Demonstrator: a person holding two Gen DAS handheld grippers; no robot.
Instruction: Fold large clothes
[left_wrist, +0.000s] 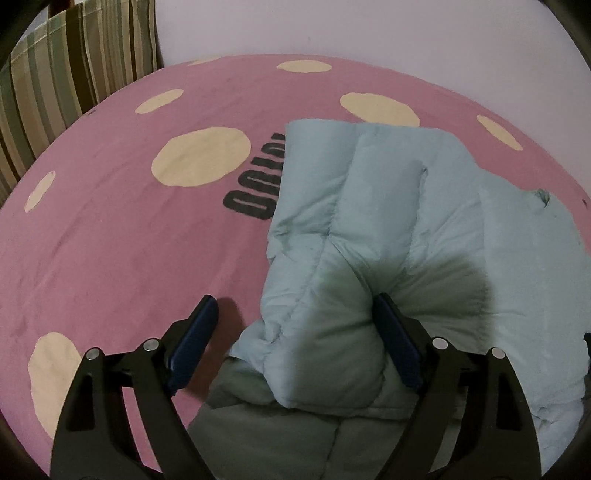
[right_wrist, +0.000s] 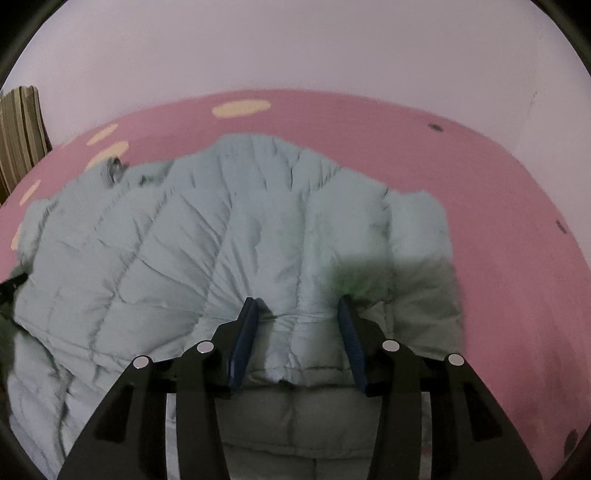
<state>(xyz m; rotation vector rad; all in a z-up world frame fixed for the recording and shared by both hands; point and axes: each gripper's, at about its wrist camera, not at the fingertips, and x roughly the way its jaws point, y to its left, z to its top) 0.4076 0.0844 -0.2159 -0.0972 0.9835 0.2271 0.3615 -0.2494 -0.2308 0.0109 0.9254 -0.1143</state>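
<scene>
A pale blue-green quilted puffer jacket lies folded over itself on the pink bedsheet. My left gripper stands wide open around a thick folded edge of it. The right finger rests against the padding, while the left finger hangs apart over the sheet. In the right wrist view the jacket spreads out to the left. My right gripper is partly open, with the doubled near edge lying loose between its blue pads. Neither gripper pinches the fabric.
The sheet carries cream spots and dark lettering left of the jacket. A striped pillow leans at the far left, also visible as a striped pillow from the right wrist. A pale wall bounds the bed behind.
</scene>
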